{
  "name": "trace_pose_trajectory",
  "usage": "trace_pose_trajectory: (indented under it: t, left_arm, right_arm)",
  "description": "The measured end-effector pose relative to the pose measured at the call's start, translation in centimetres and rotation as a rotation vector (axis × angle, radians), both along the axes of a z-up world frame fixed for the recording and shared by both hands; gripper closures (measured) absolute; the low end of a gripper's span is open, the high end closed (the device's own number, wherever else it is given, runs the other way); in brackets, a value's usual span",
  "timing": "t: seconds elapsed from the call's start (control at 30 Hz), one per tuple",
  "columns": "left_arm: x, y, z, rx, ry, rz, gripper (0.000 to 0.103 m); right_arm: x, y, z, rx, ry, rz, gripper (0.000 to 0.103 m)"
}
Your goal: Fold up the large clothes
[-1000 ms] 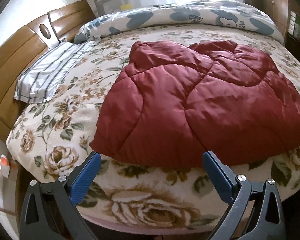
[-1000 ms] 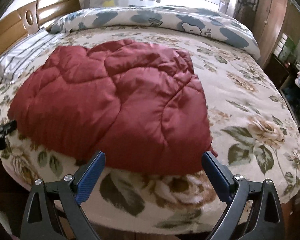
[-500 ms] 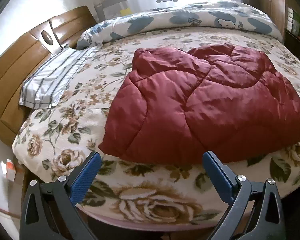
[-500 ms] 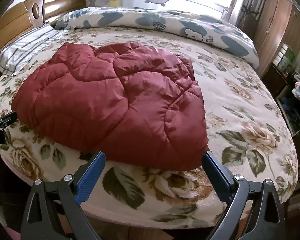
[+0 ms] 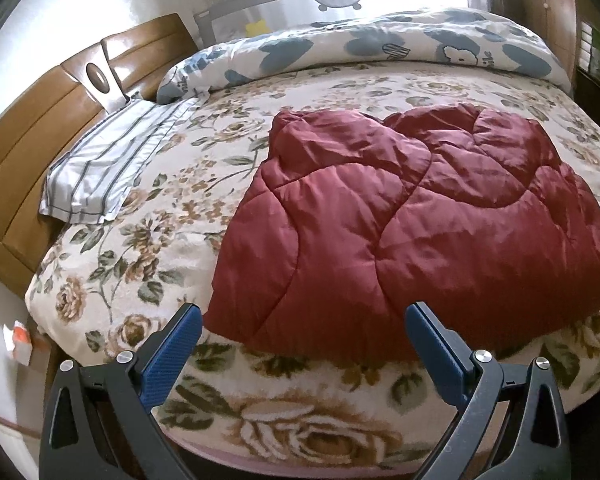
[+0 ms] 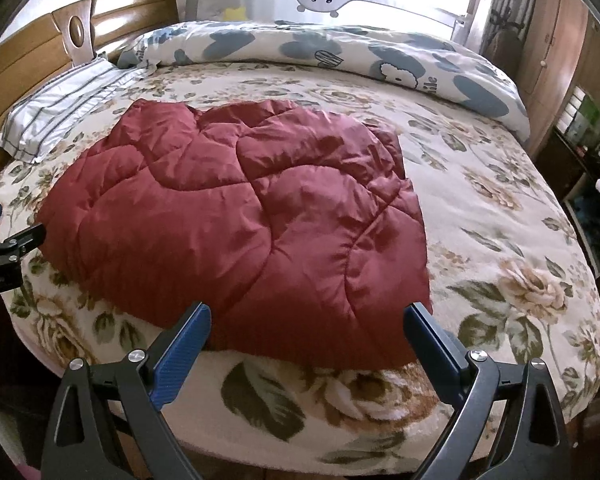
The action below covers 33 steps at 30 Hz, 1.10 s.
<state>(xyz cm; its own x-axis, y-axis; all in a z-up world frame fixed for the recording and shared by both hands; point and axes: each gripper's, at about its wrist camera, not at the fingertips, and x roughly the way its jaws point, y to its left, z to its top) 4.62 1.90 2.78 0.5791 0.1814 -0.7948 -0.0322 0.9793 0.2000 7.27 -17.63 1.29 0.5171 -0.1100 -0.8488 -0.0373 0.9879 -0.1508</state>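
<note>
Red quilted garment [image 5: 412, 232] is laid folded and puffy on the floral bedspread [image 5: 148, 240], near the bed's front edge, well apart from the striped pillow [image 5: 100, 168] by the wooden headboard [image 5: 28, 148]. Blue-patterned duvet [image 6: 340, 52] is bunched along the far side. Left gripper [image 5: 303, 336] is held wide open, nothing gripped, poised just short of the garment's near edge. Right gripper [image 6: 307, 334] is likewise spread wide and empty, fingers [image 6: 182, 354] over the bedspread edge in front of the garment
</note>
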Motion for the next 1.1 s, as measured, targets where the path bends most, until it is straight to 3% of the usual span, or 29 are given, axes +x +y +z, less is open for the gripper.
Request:
trace_pose_trajectory:
  t: [0.57,1.1]
  left_arm:
    - [2.8,-0.3,-0.5,-0.109,0.024,-0.016,0.001]
    - [4.4,-1.3,-0.4,-0.152,0.028,-0.007,0.001]
  right_arm:
    - [3.3,-1.0,-0.9,0.146,0.003,-0.019,0.005]
    - [5.3,-1.2,-1.1,0.247,0.0,-0.041,0.005]
